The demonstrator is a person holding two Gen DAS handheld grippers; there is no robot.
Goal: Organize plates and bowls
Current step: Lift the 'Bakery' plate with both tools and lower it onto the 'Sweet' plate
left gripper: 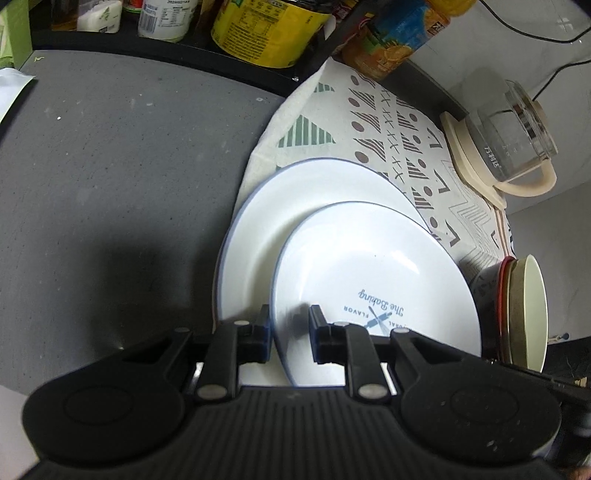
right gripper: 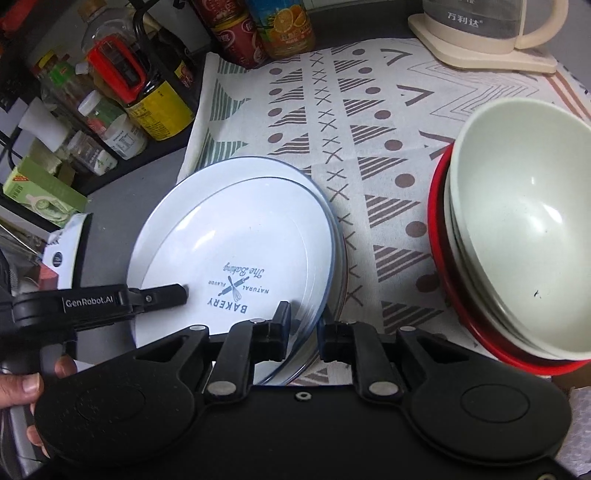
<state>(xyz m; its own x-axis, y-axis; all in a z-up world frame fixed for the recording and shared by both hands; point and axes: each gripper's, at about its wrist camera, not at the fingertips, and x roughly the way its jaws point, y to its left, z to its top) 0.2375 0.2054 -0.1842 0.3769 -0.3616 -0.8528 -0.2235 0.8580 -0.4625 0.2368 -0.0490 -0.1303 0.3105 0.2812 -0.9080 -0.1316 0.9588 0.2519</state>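
I hold a black two-finger gripper in each hand, both angled steeply down over a kitchen counter. My left gripper [left gripper: 290, 325] has its jaws drawn narrow onto the left rim of a white plate [left gripper: 373, 280] printed in blue with "The Baking", "Natural Flavor" and "Bakery" around a crossed whisk and rolling pin. One finger sits outside the rim and the other lies over the plate's face. My right gripper [right gripper: 304, 325] is nipped close on the opposite, right rim of the same printed plate [right gripper: 236, 254], one finger over the face and one outside the edge.

The printed plate is tilted and overlaps a larger white plate with a thin blue rim [left gripper: 295, 210] beneath it. How much of it touches the lower plate I cannot tell. Both plates sit at the left edge of a patterned cloth [right gripper: 369, 122] with brown triangles, dots and crosses, partly over the bare grey countertop [left gripper: 110, 166].

To the right of the plates, on the cloth, stands a stack of bowls [right gripper: 524, 229]: pale cream bowls nested in a red one. A glass kettle [right gripper: 480, 22] on a cream base stands at the far right of the cloth. Bottles and cans [right gripper: 110, 96] crowd a dark shelf at the back left.
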